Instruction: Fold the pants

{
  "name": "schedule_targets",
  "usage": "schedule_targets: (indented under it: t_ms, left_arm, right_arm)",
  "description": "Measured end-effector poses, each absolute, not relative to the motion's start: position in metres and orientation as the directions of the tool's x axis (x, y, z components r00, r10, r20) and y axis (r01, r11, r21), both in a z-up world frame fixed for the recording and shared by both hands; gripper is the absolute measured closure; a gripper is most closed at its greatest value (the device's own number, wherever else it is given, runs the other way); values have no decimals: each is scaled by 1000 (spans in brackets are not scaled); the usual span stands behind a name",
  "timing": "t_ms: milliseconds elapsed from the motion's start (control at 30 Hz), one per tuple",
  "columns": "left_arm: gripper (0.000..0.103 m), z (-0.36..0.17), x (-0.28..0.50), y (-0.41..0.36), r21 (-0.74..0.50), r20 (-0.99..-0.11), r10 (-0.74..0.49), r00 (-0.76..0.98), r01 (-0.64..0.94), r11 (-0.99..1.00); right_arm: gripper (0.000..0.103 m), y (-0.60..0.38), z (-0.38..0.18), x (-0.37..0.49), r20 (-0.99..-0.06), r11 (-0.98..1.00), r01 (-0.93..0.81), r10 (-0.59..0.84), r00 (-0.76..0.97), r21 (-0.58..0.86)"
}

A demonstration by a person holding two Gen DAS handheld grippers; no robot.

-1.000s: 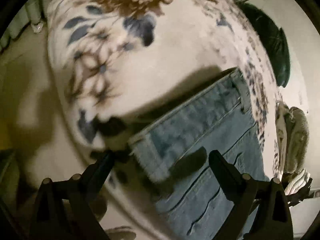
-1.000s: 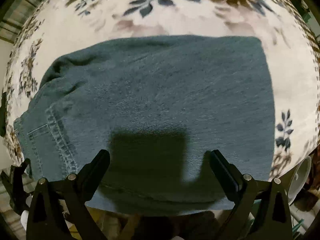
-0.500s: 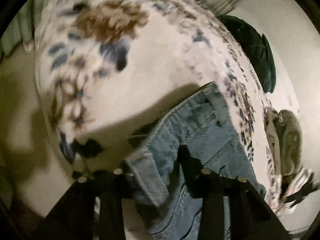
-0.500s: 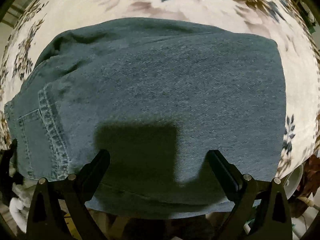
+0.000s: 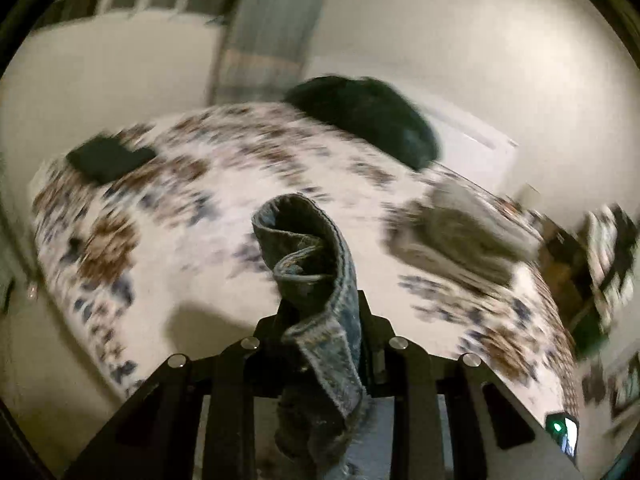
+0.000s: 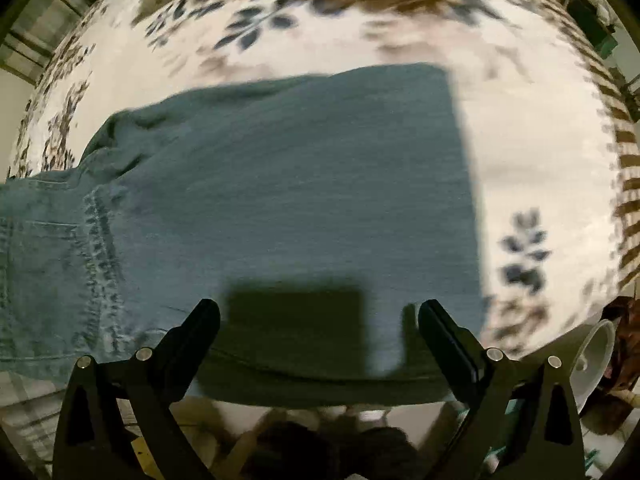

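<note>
Right wrist view: my right gripper (image 6: 319,320) hangs open over the jeans (image 6: 280,200), faded denim lying flat on the floral blanket (image 6: 540,160), long axis left-right across mid-frame. Left view: my left gripper (image 5: 324,320) pinches their curled, frayed edge (image 5: 312,248) at center, lifted off the bed.
</note>
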State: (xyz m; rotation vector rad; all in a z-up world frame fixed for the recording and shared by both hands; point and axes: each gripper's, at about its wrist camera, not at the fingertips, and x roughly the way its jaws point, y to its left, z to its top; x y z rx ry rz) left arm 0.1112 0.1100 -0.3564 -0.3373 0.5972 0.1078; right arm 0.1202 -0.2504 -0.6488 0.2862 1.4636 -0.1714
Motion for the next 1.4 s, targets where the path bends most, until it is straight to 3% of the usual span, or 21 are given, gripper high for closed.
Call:
schedule_targets:
  t_ms: [167,367,500,600,667,800,833,867,900,1033,1233,1267,1367,1400]
  left_arm:
    - [83,-347,111,15,-236,-552,-140,822,8,972]
    - [83,-384,106,-109,-186,-592,-309,744,247,951]
    - [83,-421,103,-179,-176,-660,-384,646,364,915]
    - [82,-454,101,-229,-94,-772,-339,537,431,898]
    - [71,-468,102,-244,-74,-826,-306,473,446,892]
    - [64,-466,102,-242,-170,-855,-354,380,440,882]
    - [45,-458,104,-235,-188,-853,-362,376,427,885]
    - [18,-449,106,-225,-213,-851,-376,366,414,885]
    - [10,-439,108,-212,-245,-845,-394,361,393,886]
    - [8,-424,115,-160,-261,-852,-358,381,284,923]
    - [8,-431,140,-71,-117,-894,-143,424,87,989]
    - [8,-437,146,-58,-85,-904,-101,416,58,995]
    - [8,-454,157,-27,-36,-926,-26,376,-20,999]
    - [8,-460,160,-20,-46,-933,-28,358,-42,998]
  right_arm:
    - [2,-322,-636,99,-992,937,342,30,120,70]
    - [2,-414,-627,83,-992,904,427,-20,121,34]
    - [2,-478,-627,59,-994,876,482,-31,107,25]
    - [2,-506,-625,49,-992,873,488,-39,121,25]
    - [2,-529,-617,36,-990,868,494,-32,137,40]
    - [2,-552,-608,41,-978,840,518,70,196,163]
    - [2,-551,-605,48,-967,827,516,119,225,222]
    - [2,-547,-603,52,-953,816,507,168,254,279]
    - [2,-546,-602,57,-931,801,488,229,283,345]
    - [2,-516,-608,90,-845,764,373,425,325,527]
    - [2,-457,-665,144,-791,721,324,554,259,612]
    - [4,-456,-669,148,-795,715,348,549,258,607]
    - [74,-448,-657,145,-816,748,335,485,314,573]
    - [85,-441,-647,141,-820,766,313,467,331,562]
